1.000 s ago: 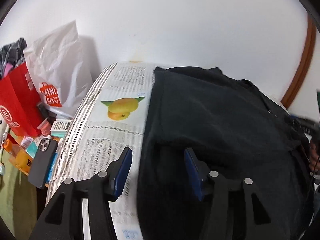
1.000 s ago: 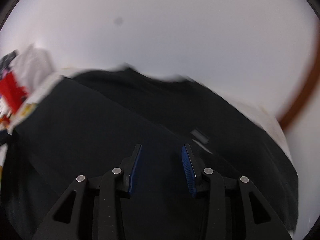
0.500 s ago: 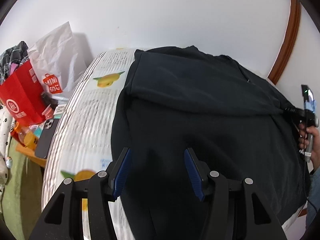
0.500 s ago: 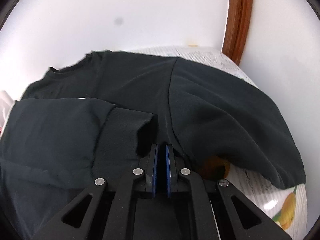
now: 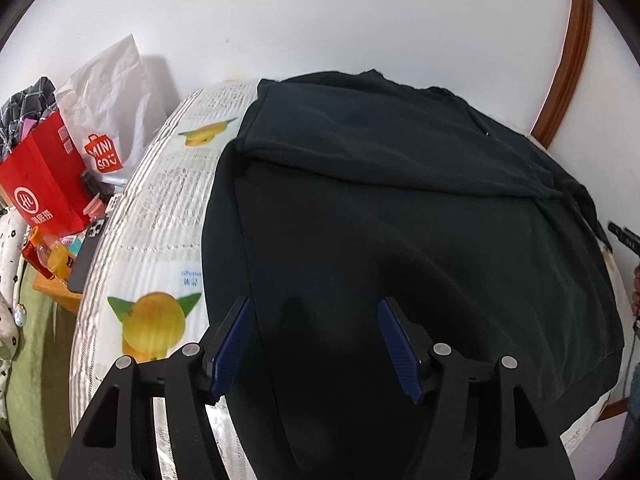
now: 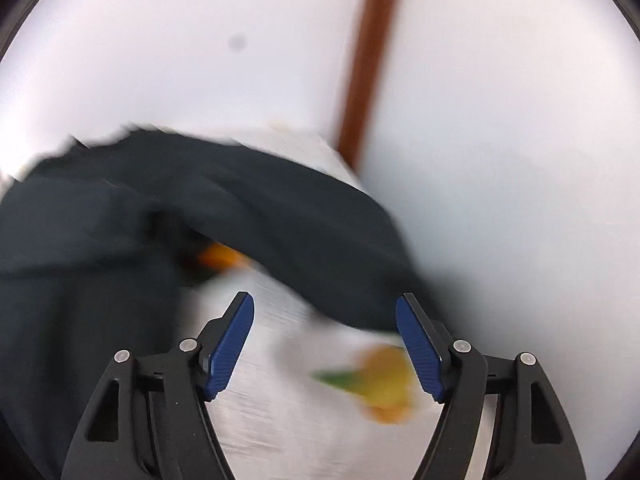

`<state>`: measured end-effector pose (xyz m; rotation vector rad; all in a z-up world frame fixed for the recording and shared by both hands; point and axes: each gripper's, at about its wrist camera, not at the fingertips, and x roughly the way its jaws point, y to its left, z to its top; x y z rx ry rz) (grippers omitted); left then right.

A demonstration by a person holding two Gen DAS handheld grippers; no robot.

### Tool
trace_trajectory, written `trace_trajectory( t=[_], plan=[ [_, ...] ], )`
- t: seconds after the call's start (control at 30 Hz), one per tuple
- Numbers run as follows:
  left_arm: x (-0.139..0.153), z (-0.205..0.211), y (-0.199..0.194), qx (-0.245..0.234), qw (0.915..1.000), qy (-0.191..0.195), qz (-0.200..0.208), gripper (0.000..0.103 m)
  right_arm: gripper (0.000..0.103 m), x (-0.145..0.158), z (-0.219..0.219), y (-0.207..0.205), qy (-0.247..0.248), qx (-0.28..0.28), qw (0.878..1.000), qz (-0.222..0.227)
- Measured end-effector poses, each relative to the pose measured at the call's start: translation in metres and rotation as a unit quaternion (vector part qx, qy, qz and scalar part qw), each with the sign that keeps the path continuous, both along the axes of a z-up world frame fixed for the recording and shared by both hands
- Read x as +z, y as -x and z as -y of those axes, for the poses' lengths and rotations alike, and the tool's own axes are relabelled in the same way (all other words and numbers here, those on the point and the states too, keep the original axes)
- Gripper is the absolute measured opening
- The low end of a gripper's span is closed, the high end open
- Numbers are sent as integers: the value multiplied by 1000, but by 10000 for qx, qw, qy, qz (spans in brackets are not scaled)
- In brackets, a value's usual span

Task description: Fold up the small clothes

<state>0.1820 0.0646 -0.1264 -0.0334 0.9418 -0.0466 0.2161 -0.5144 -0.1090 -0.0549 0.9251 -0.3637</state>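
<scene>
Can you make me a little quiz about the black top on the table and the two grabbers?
1. True or false: the black top lies on a cloth printed with yellow fruit.
2. What is between the fingers of the right grabber? A) the black top's sleeve B) nothing, only the cloth below C) a phone
3. Fill in: left of the table stands a red ____.

Key
1. True.
2. B. Its jaws are opening and nothing is between them; the top's sleeve lies just beyond the fingertips.
3. Bag. A white bag stands behind it.
</scene>
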Motion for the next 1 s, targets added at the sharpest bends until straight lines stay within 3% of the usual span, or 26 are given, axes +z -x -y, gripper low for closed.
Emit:
trace_trajectory(
  t=[0.2,0.4,0.47,0.5,0.53,0.6,0.7,0.8,1.0],
  plan=[
    [-20,-5,-5,264,9994,-50,-209,64,73,-41,74,4,-293,-428,9969,-595],
    [-27,-15,-12,501,9983,-132,-283,64,71,-51,103,-16,-831,-558,9941,-421],
    [-26,-18,-14,564,9979,-191,-265,64,52,-54,106,-28,-915,-534,9937,-362],
    [-26,-19,-15,594,9977,-199,-260,64,38,-54,105,-33,-918,-491,9941,-318],
    [-26,-21,-16,613,9976,-187,-255,64,17,-52,100,-39,-675,-496,9960,-306],
    [-27,-24,-18,660,9972,-204,-270,64,10,-49,91,-47,-324,-464,9978,-331],
    [-25,-27,-19,710,9964,-405,-221,64,8,-31,84,-42,87,-716,9974,-59],
    [-24,-34,-19,787,9957,-481,-123,64,8,7,66,-43,317,-772,9953,493],
    [-31,-51,-17,832,9958,-373,-24,66,8,82,-3,-69,346,-169,9929,1127]
  ],
)
